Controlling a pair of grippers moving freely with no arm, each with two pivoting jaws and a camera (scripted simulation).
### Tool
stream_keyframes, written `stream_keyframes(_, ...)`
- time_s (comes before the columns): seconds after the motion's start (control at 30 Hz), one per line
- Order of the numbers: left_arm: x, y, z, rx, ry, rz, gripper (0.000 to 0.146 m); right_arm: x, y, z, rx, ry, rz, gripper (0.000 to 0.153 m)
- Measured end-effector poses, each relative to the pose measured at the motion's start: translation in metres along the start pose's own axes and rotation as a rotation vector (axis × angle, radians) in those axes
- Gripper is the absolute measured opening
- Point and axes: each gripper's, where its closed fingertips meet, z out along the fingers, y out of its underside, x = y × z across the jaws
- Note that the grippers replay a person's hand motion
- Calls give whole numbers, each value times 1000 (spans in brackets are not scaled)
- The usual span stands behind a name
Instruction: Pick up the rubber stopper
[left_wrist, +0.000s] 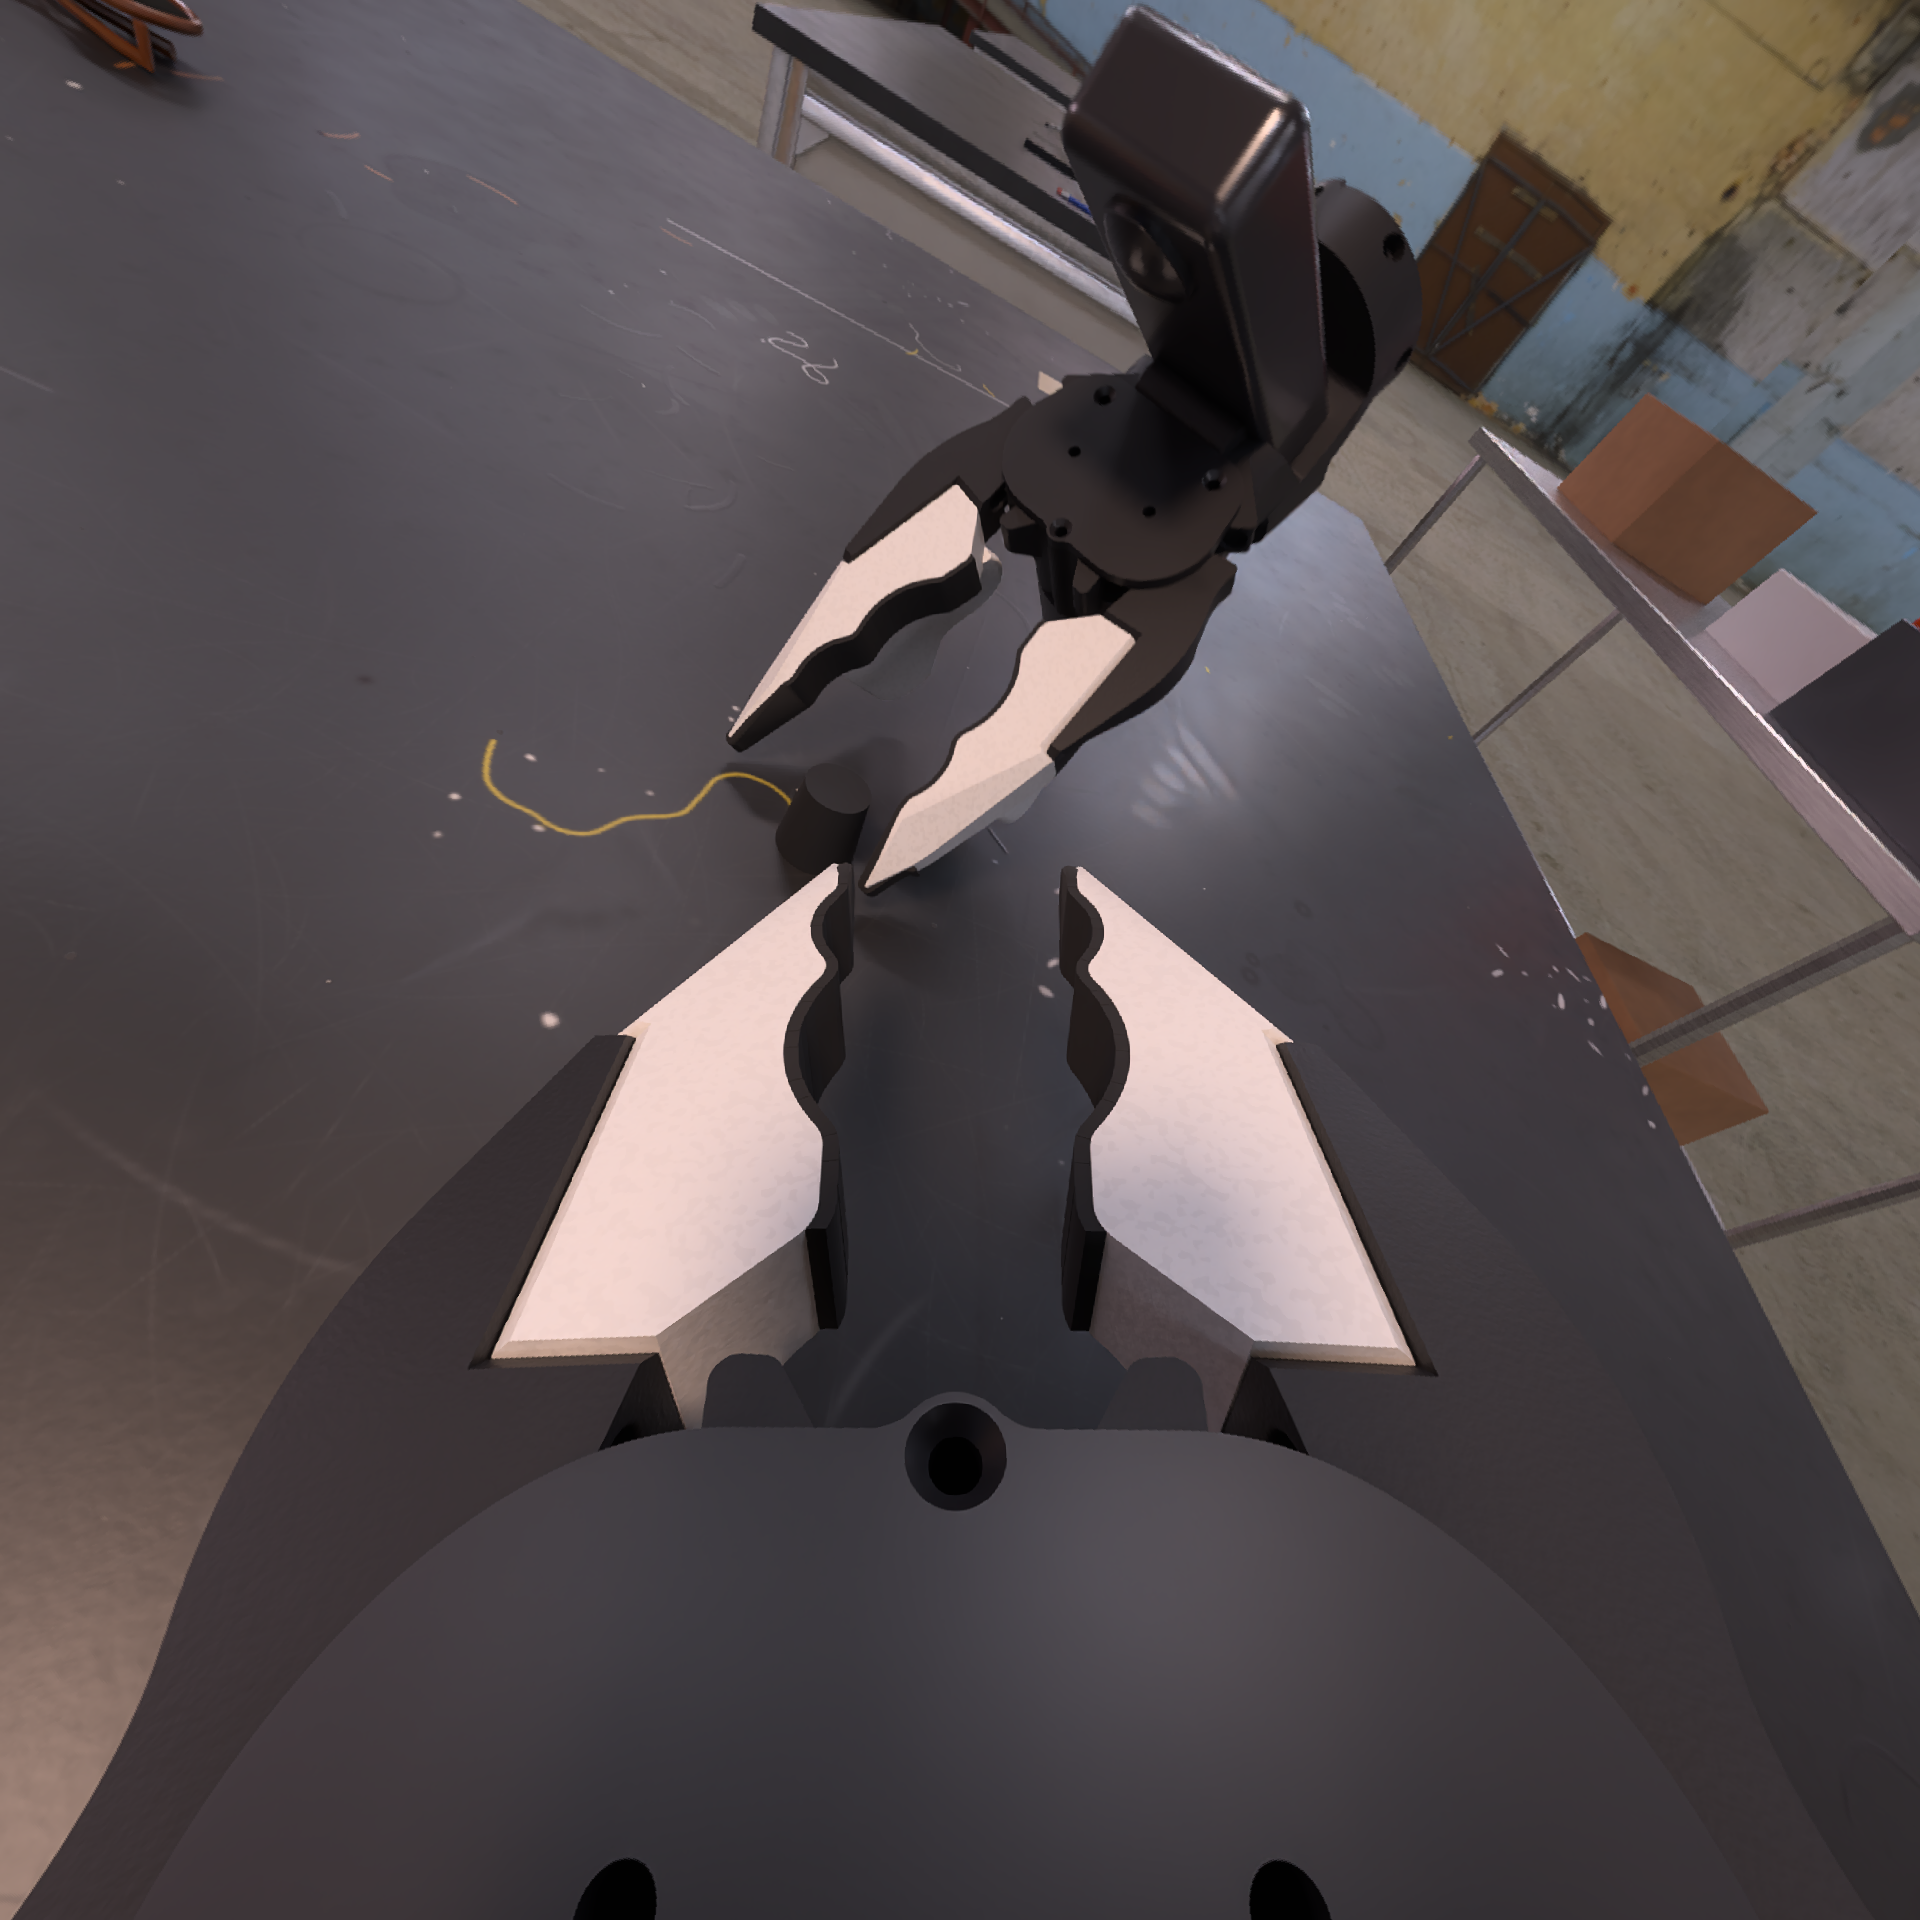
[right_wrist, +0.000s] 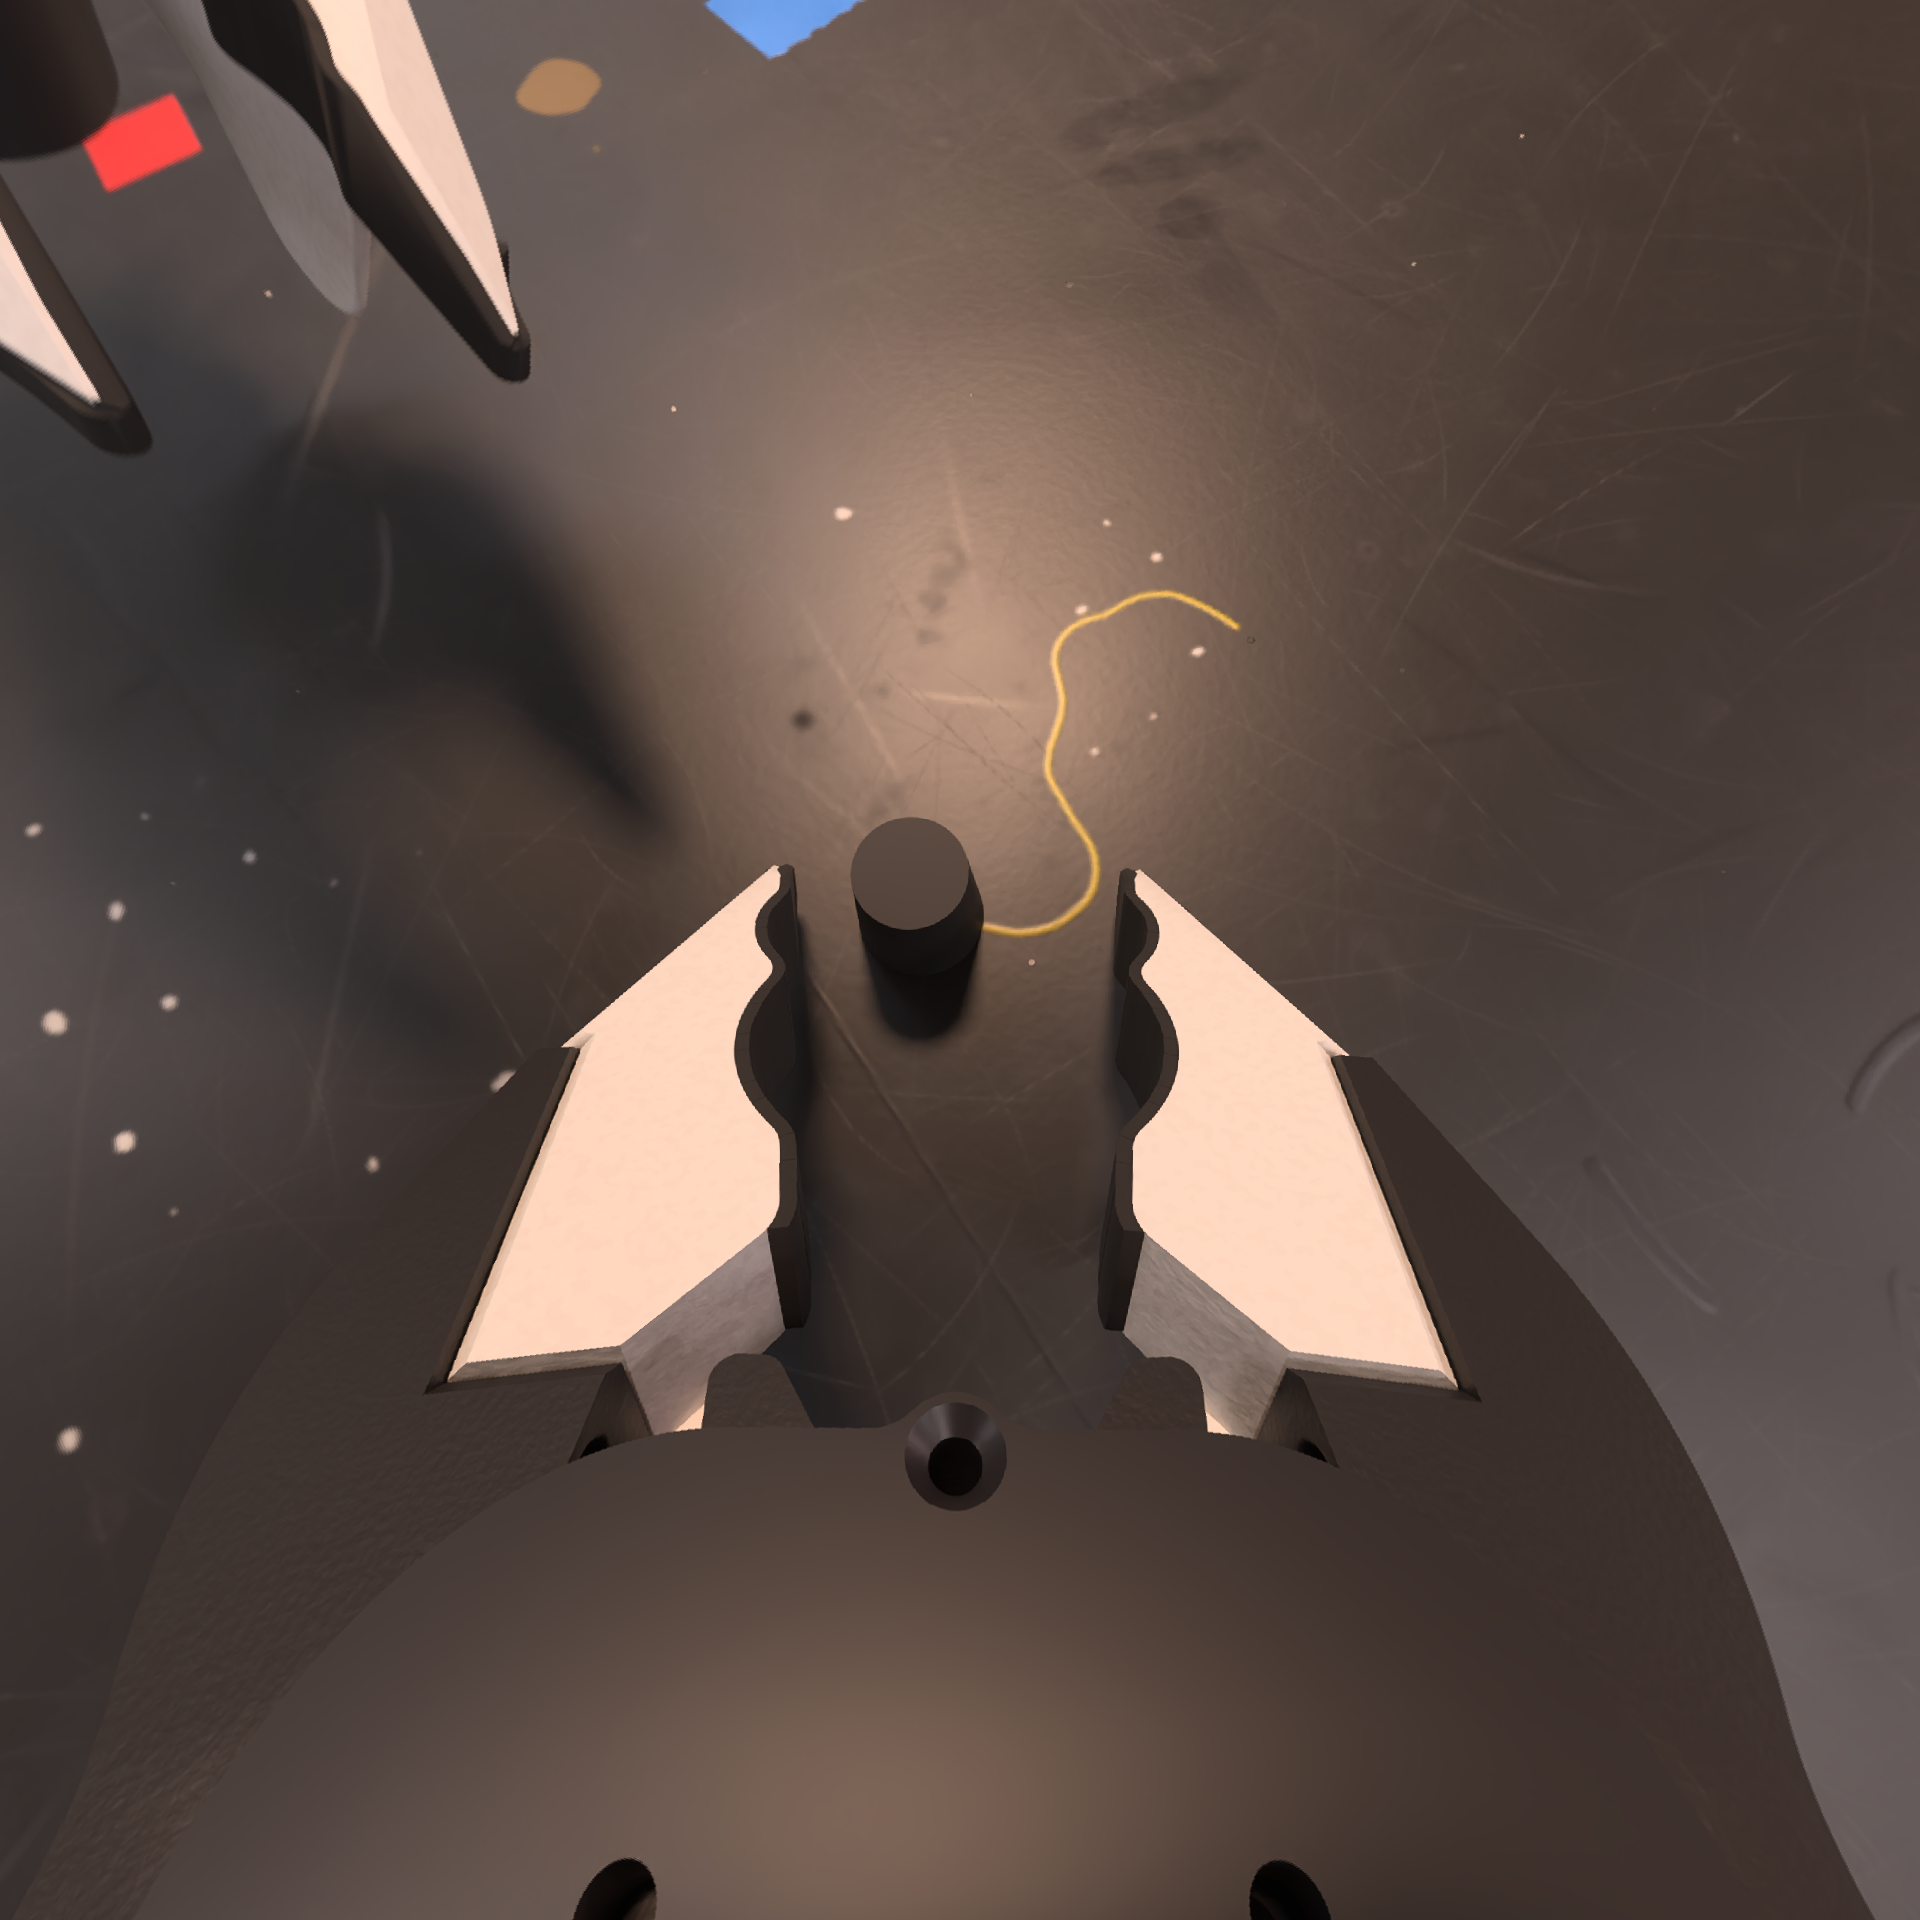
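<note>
The rubber stopper (right_wrist: 912, 888) is a small dark cylinder standing upright on the dark table (right_wrist: 1455, 520). My right gripper (right_wrist: 956, 875) is open, tilted down over it. The stopper sits between its fingertips, nearer the left finger, touching neither. In the left wrist view the stopper (left_wrist: 823, 831) shows partly hidden between the fingers of the right gripper (left_wrist: 805, 814). My left gripper (left_wrist: 956, 878) is open and empty, just short of the stopper and the right gripper's near fingertip. It also shows in the right wrist view (right_wrist: 317, 400) at the top left.
A thin yellow thread (right_wrist: 1055, 748) lies on the table beside the stopper, also seen in the left wrist view (left_wrist: 613, 821). The table's right edge (left_wrist: 1455, 675) is close. Beyond it stand metal-framed tables with cardboard boxes (left_wrist: 1683, 499). A red patch (right_wrist: 140, 140) shows far off.
</note>
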Motion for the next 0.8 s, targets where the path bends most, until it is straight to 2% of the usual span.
stream_keyframes(0.1,0,-2,-2,15,2,-5,39,-4,0,1,-5,17,-35,59)
stream_keyframes(0.2,-1,-4,-3,26,4,-11,39,-7,0,0,2,4,-43,24)
stream_keyframes(0.43,-2,-3,-2,26,2,-9,39,-10,-1,-2,12,23,-79,24)
stream_keyframes(0.53,-2,-4,-3,31,-5,-1,41,-15,-10,-6,70,-5,-71,24)
stream_keyframes(0.67,-3,-6,-3,45,-24,31,50,-23,-27,-19,193,-109,15,24)
stream_keyframes(0.8,3,-5,1,35,-37,152,64,-35,-40,-31,303,-295,135,24)
